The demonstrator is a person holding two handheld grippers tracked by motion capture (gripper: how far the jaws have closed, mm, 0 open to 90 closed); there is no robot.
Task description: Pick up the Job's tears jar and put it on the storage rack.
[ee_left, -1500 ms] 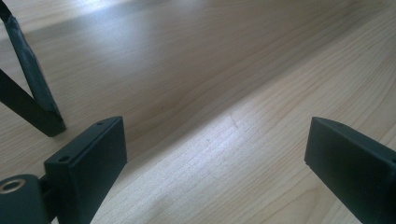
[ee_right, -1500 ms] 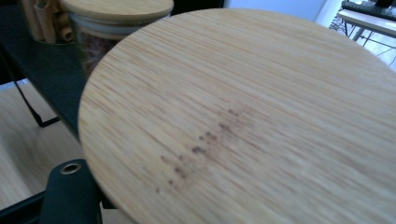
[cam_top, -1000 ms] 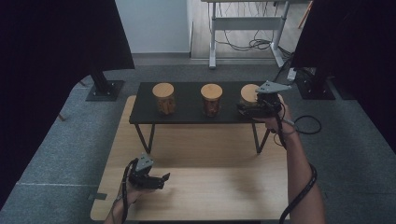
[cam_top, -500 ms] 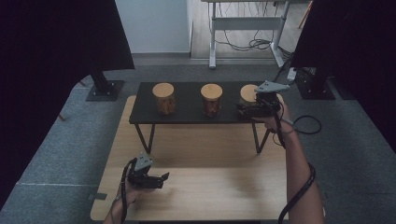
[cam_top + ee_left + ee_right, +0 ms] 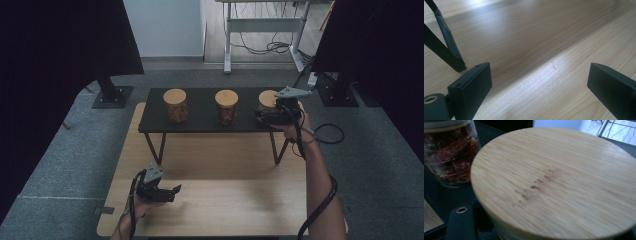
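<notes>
Nearest you, the pale wooden worktop (image 5: 240, 200) carries your left hand-held gripper (image 5: 167, 191), which rests low on it near the front left with its jaws wide and nothing between them. Farther off, a black shelf (image 5: 200, 107) on thin legs stands on the worktop and bears three wooden-lidded jars in a row. Your right arm stretches forward to the right jar (image 5: 267, 98); your right hand-held gripper (image 5: 261, 116) lies level and is clamped on it below the lid (image 5: 554, 182). The middle jar (image 5: 449, 152) holds red pieces. Grey carpet and a desk frame (image 5: 262, 35) lie beyond.
</notes>
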